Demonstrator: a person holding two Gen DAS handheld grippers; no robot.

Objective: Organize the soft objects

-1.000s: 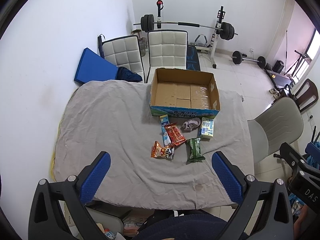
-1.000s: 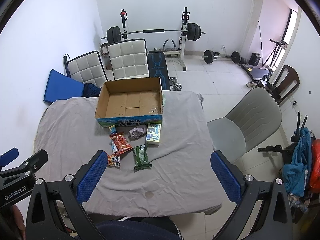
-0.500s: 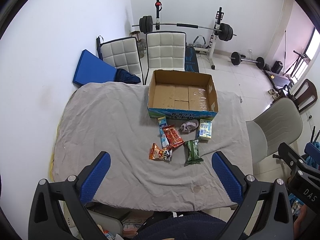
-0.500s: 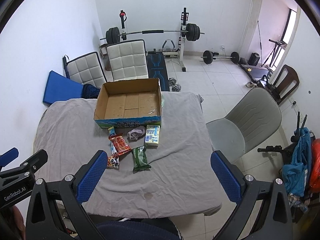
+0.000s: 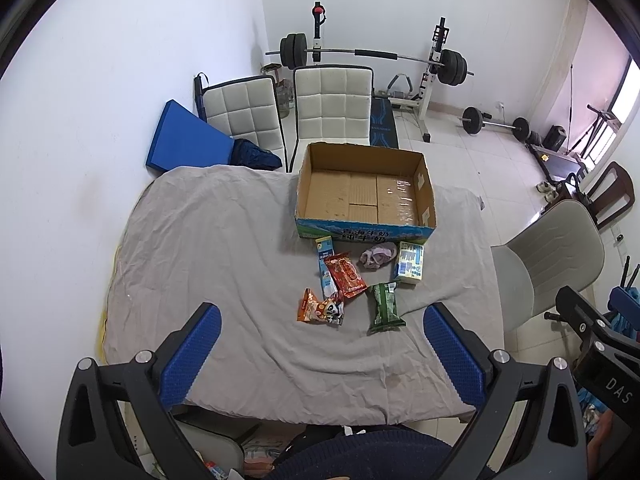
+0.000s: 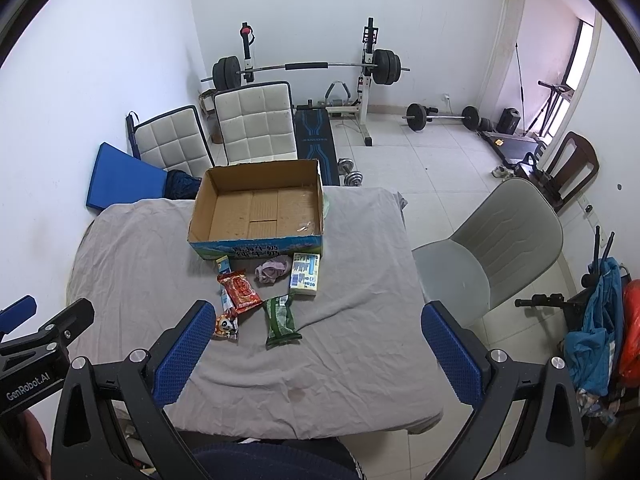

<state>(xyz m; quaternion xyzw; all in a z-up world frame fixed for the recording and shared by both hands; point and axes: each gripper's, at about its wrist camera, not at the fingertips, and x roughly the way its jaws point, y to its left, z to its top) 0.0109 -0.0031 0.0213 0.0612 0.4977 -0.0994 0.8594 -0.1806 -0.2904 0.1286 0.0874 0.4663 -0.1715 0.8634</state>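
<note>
Left wrist view looks down past the left claw (image 5: 320,354), its blue pads spread wide and holding nothing, onto a desk (image 5: 208,248) draped in grey cloth. An open cardboard box (image 5: 365,196) stands at the far side with nothing in it. Just in front of it lie the soft things: a crumpled pink cloth (image 5: 376,256), a red snack bag (image 5: 345,275) overlapping a blue-white sachet (image 5: 325,256), an orange panda packet (image 5: 320,312), a green packet (image 5: 385,307) and a white-blue carton (image 5: 409,266). This view alone shows the whole orange packet.

From the right wrist, the right claw (image 6: 318,352) is equally spread and bare, and its left pad (image 6: 182,354) partly covers that packet. Only here do the dumbbells (image 6: 351,172) behind the box and the blue clothing (image 6: 596,332) at the right edge appear.
</note>
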